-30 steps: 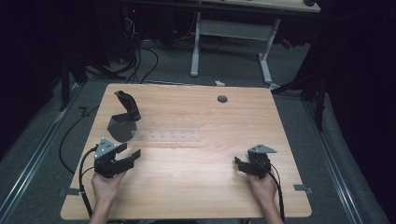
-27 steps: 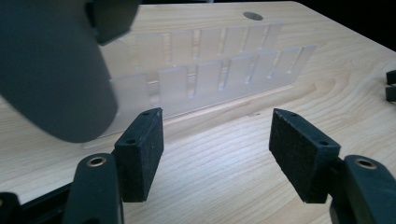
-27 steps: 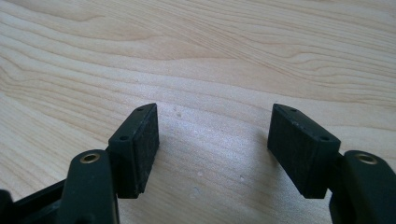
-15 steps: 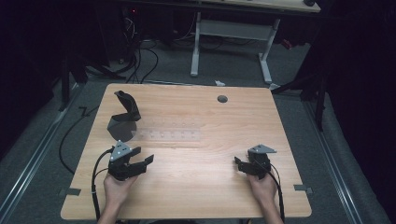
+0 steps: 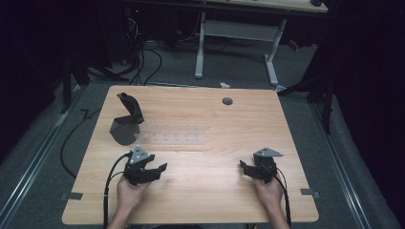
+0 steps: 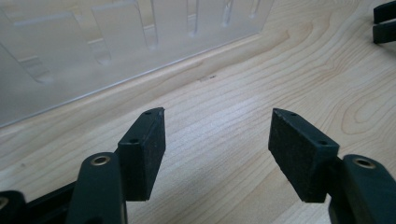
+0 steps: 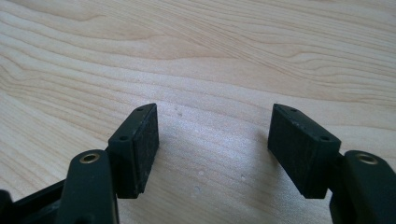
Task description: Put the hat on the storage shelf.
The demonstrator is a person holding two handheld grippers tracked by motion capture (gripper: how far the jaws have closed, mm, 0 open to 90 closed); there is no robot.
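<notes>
My left gripper (image 5: 160, 170) sits low over the near left of the wooden table (image 5: 200, 200), held in a hand, its jaws open with nothing between them. In the left gripper view the left gripper (image 6: 217, 140) points at bare wood, with a clear plastic rack (image 6: 93, 46) lying flat just beyond it. That clear rack (image 5: 174, 139) lies in the table's middle left. My right gripper (image 5: 242, 168) rests at the near right, open and empty, its jaws pointing left. The right gripper view has the right gripper (image 7: 215, 140) over bare wood.
A black stand with a grey base (image 5: 126, 121) rises at the left, behind the rack. A round cable hole (image 5: 227, 101) is near the far edge. The other gripper's jaw tips (image 6: 385, 21) show at the top right of the left gripper view. Cables trail off the table's front.
The left hand has carried its gripper to the right and slightly down, closer to the near edge of the clear rack. The right gripper has stayed put.
</notes>
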